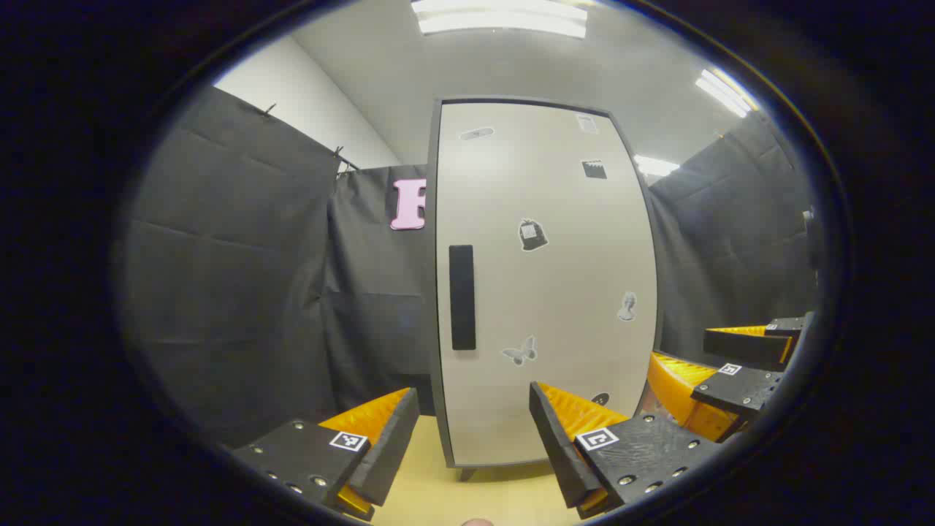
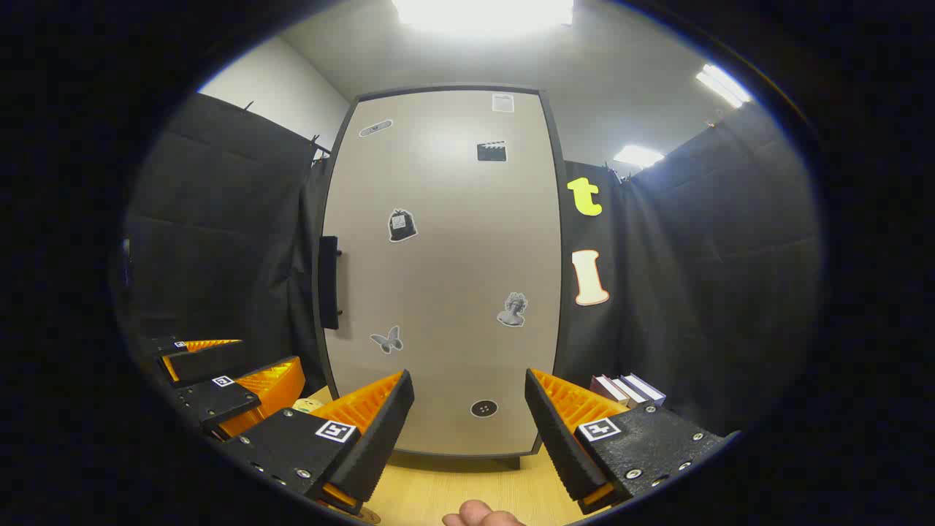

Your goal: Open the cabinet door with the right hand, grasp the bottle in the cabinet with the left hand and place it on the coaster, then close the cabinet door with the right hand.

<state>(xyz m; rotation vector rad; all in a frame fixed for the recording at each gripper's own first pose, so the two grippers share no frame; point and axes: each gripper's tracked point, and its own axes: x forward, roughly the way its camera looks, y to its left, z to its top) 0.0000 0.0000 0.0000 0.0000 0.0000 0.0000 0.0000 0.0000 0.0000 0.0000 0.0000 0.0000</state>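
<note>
I see books [image 2: 628, 389] standing on the bench [image 2: 438, 489] just right of the cabinet's foot, against the black cloth [image 2: 701, 292]; ceiling lights [image 2: 482, 11] glare above the cabinet.

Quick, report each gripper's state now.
Left gripper: open, holding nothing.
Right gripper: open, holding nothing, facing the closed cabinet door.

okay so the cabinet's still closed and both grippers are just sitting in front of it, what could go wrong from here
1. The handle is a slim bar at the left edge of the cabinet door, while the open right gripper faces the door's middle; it might miss or clip the bar.
2. The left gripper, open, waits close to the door's handle side, so the swinging door could strike it.
3. Books stand by the cabinet's right side and could get bumped.
</note>
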